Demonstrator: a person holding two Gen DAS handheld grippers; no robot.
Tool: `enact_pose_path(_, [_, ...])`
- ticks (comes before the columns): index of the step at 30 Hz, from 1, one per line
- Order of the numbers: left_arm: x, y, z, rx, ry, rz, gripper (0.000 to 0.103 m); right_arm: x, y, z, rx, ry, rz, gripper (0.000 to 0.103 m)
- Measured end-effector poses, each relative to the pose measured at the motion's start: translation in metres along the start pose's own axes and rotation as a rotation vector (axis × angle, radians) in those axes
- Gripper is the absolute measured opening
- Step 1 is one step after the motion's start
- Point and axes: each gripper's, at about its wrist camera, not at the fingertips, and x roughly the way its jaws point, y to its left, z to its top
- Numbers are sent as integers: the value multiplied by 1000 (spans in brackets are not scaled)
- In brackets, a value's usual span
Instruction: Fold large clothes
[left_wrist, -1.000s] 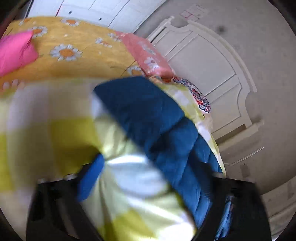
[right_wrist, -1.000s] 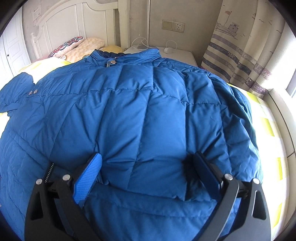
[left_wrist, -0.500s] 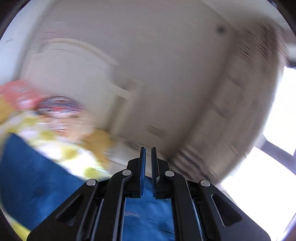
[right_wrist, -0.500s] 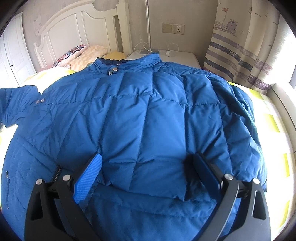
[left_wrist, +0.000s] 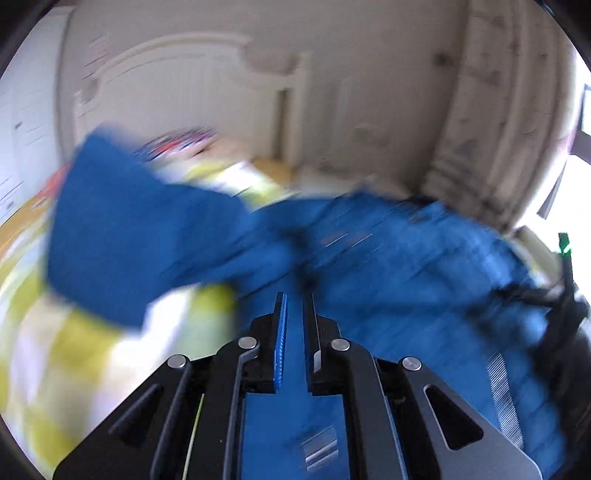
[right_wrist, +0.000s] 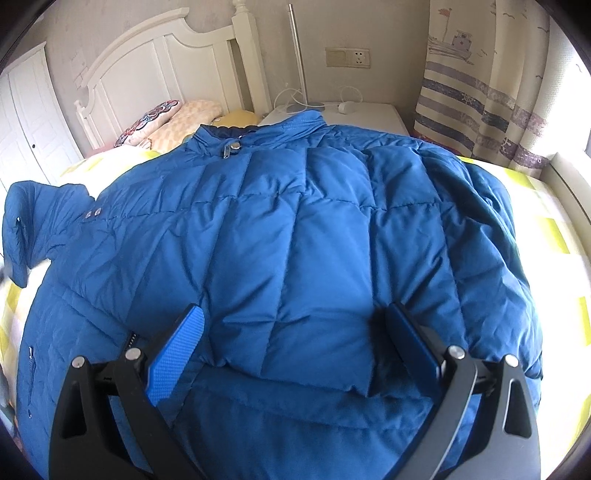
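Note:
A blue quilted jacket (right_wrist: 295, 229) lies spread on the bed, collar toward the headboard. Its left sleeve (right_wrist: 26, 221) reaches out over the sheet. My right gripper (right_wrist: 293, 309) stands open and wide over the jacket's lower part, and a raised fold of the fabric sits between its fingers (right_wrist: 177, 343). In the blurred left wrist view, my left gripper (left_wrist: 294, 306) is shut with nothing in it. It hovers above the jacket (left_wrist: 406, 266), and the sleeve (left_wrist: 122, 236) lies to its left.
The bed has a yellow-and-white checked sheet (right_wrist: 546, 221) and a white headboard (right_wrist: 155, 59) with pillows (right_wrist: 177, 118) below it. A white nightstand (right_wrist: 369, 110) with cables stands behind the collar. A striped curtain (right_wrist: 480, 92) hangs at right, a wardrobe (right_wrist: 22, 122) at left.
My left gripper was open around the sleeve end; it has closed empty and swung across over the jacket body. The sleeve has dropped onto the sheet. The right gripper has stayed put.

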Motion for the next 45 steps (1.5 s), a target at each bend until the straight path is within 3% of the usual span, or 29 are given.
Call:
enact_pose_path(1, [-5, 24, -10, -6, 13, 44, 5, 0, 1, 0, -2, 1, -3, 98])
enact_pose_path(4, [-15, 81, -32, 29, 30, 298, 7, 1, 1, 0, -11, 6, -12, 98])
enact_pose_path(5, [-15, 89, -34, 50, 43, 335, 11, 1, 3, 0, -15, 7, -20, 98])
enact_pose_path(7, [2, 104, -38, 173, 142, 461, 20, 2, 5, 0, -26, 10, -35, 98])
enact_pose_path(9, [11, 106, -42, 318, 150, 488, 29, 2, 7, 0, -36, 13, -49, 98])
enact_pose_path(10, [16, 101, -40, 405, 141, 530, 40, 2, 7, -1, -39, 14, -53, 98])
enact_pose_path(11, [17, 99, -37, 450, 136, 553, 58, 2, 7, -1, -41, 15, -56, 98])
enact_pose_path(12, [17, 95, -32, 495, 128, 551, 72, 2, 6, -1, -42, 15, -58, 98])
enact_pose_path(13, [21, 91, -25, 520, 121, 520, 93, 2, 6, -1, -43, 14, -60, 98])
enact_pose_path(14, [23, 88, -13, 528, 97, 489, 97, 2, 6, -1, -43, 13, -63, 98])
enact_pose_path(17, [6, 91, 39, 454, -86, 538, 97, 2, 6, -1, -46, 14, -69, 98])
enact_pose_path(19, [-16, 109, 80, 293, -162, 466, 98, 2, 7, -1, -50, 14, -77, 98])
enact_pose_path(22, [-28, 131, 111, 192, -151, 416, 98, 2, 6, -1, -49, 14, -74, 98])
enact_pose_path(26, [-26, 129, 88, 174, -83, 294, 99, 2, 6, -1, -45, 14, -65, 98])
enact_pose_path(31, [23, 78, 21, 301, 38, 293, 99, 1, 4, -1, -45, 11, -61, 98])
enact_pose_path(33, [41, 59, -6, 369, 67, 350, 99, 1, 3, -1, -45, 11, -61, 98])
enact_pose_path(36, [77, 48, -26, 567, 35, 639, 97, 1, 4, -1, -45, 11, -59, 98])
enact_pose_path(37, [82, 50, -25, 578, 31, 685, 80, 1, 4, -1, -45, 10, -59, 98])
enact_pose_path(40, [66, 70, -7, 469, 24, 586, 32, 1, 4, -1, -43, 10, -56, 98])
enact_pose_path(41, [50, 75, 2, 449, 3, 554, 26, 1, 4, -2, -42, 9, -52, 98])
enact_pose_path(43, [20, 87, 18, 366, -25, 457, 25, 1, 3, -2, -40, 10, -44, 98])
enact_pose_path(45, [-20, 110, 44, 223, -68, 326, 24, 1, 2, -2, -40, 10, -39, 98])
